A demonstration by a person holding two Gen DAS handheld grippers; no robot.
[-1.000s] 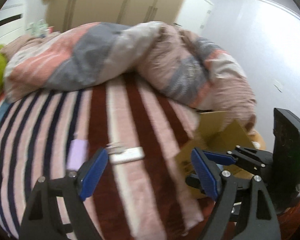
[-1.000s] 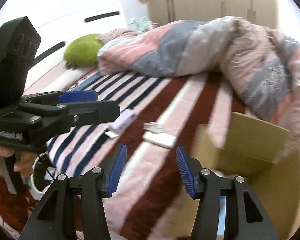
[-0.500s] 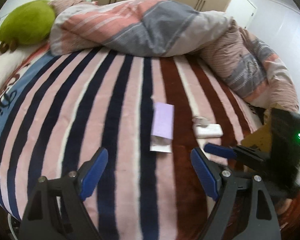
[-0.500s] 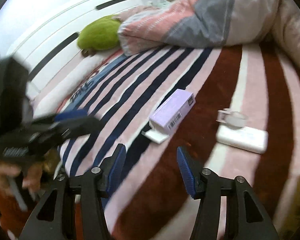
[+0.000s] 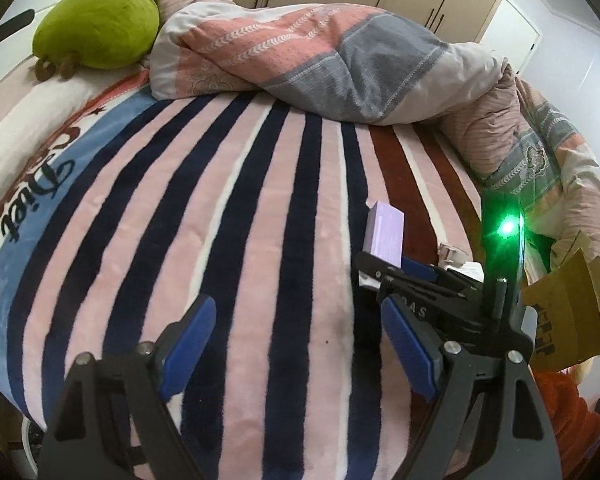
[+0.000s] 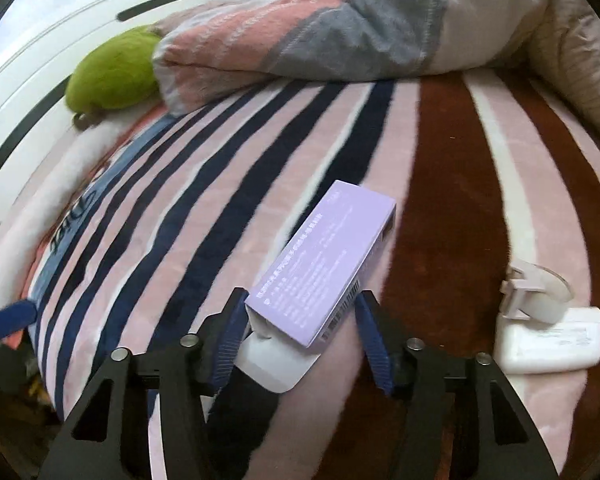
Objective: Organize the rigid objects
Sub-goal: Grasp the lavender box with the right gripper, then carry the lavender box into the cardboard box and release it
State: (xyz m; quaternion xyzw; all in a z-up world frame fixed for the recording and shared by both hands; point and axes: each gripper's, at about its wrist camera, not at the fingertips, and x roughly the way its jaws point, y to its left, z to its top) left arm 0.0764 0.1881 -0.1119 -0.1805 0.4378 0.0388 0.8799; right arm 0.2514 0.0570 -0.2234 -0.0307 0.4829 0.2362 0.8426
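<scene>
A lilac carton (image 6: 323, 260) lies on the striped bed blanket (image 6: 220, 200), resting on a flat white box (image 6: 276, 364). My right gripper (image 6: 300, 332) is open, its blue fingers on either side of the carton's near end. The carton also shows in the left wrist view (image 5: 384, 233), with the right gripper (image 5: 399, 272) at it. My left gripper (image 5: 296, 344) is open and empty over the blanket, left of the carton. A white power bank (image 6: 547, 340) and a small white clip-like piece (image 6: 535, 292) lie to the right.
A bunched quilt (image 5: 339, 56) and a green plush toy (image 5: 96, 28) lie at the head of the bed. An open cardboard box (image 5: 567, 312) stands at the bed's right edge. A white headboard (image 6: 60, 40) is at the left.
My right gripper has moved forward and down so its open fingers now flank the lilac carton. My left gripper has swung left, away from the cardboard box, over the blanket.
</scene>
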